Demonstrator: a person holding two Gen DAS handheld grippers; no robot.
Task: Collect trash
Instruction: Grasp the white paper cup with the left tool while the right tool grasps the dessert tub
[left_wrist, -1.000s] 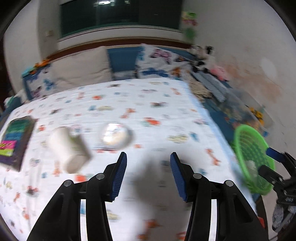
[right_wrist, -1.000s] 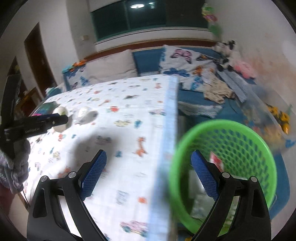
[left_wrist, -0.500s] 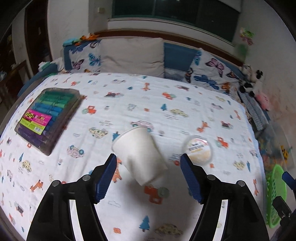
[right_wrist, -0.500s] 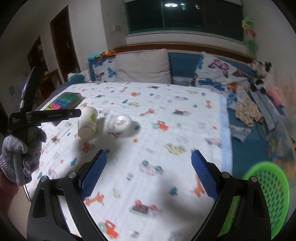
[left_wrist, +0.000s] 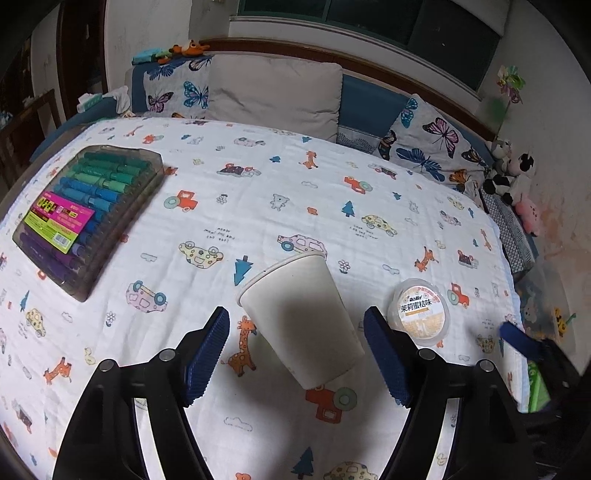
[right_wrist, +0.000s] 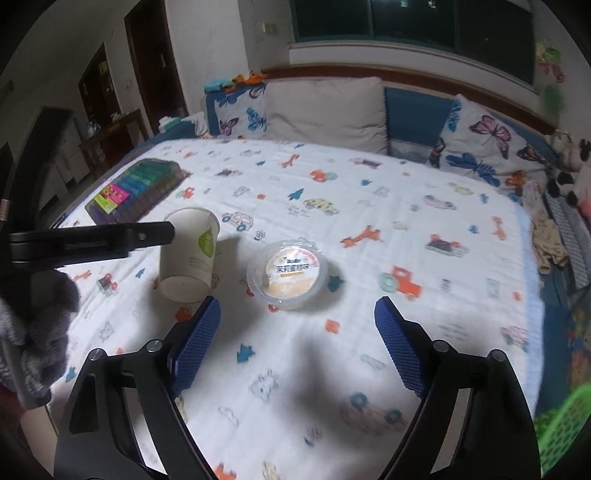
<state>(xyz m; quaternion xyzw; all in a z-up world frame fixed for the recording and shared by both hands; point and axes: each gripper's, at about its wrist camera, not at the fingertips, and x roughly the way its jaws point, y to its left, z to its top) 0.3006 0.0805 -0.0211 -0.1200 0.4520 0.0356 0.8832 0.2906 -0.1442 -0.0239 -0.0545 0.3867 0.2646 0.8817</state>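
Left gripper (left_wrist: 295, 350) jaws opening, astride tipped white paper cup (left_wrist: 306, 317), pads clear of it. Right gripper (right_wrist: 297, 345) jaws closing, nothing between; lidded jelly cup (right_wrist: 288, 273) just ahead, green basket (right_wrist: 565, 421) at its far right.

The green plastic mesh basket (right_wrist: 565, 424) is cut off by the right wrist picture's lower right corner and blurred. In the left wrist view only a sliver of it (left_wrist: 537, 387) shows past the table's right edge, behind the right gripper (left_wrist: 532, 347), itself mostly out of frame.
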